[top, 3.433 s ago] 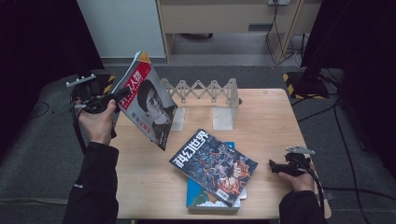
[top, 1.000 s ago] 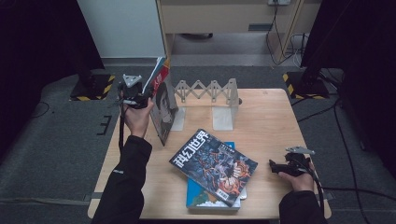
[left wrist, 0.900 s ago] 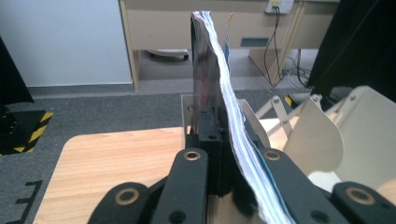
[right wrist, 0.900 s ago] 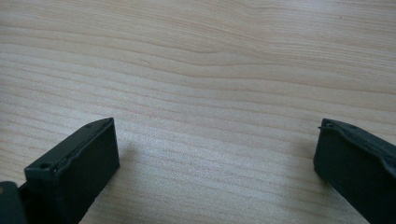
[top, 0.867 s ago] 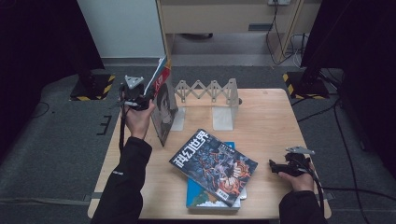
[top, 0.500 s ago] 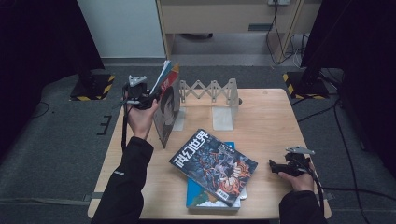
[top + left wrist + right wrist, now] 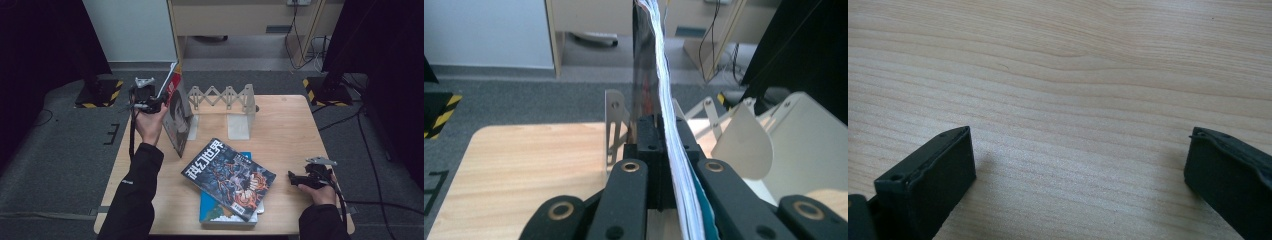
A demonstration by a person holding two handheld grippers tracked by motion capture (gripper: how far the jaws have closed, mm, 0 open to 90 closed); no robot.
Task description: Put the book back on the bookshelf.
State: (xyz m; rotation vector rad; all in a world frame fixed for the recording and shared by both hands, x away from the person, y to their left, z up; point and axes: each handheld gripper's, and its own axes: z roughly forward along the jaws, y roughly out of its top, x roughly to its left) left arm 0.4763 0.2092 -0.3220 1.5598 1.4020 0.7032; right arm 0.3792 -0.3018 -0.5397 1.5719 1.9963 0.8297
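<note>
Two magazines (image 7: 229, 177), top cover reads 科幻世界

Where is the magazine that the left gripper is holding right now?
In the high view, the held magazine stands nearly upright at the table's back left, clamped in the left gripper, just left of the folding metal book rack.

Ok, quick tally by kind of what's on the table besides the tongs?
Magazines: 2, one upright in the left tongs, one flat on the book
Books: 1, blue
Expanding racks: 1
Total: 4
</note>
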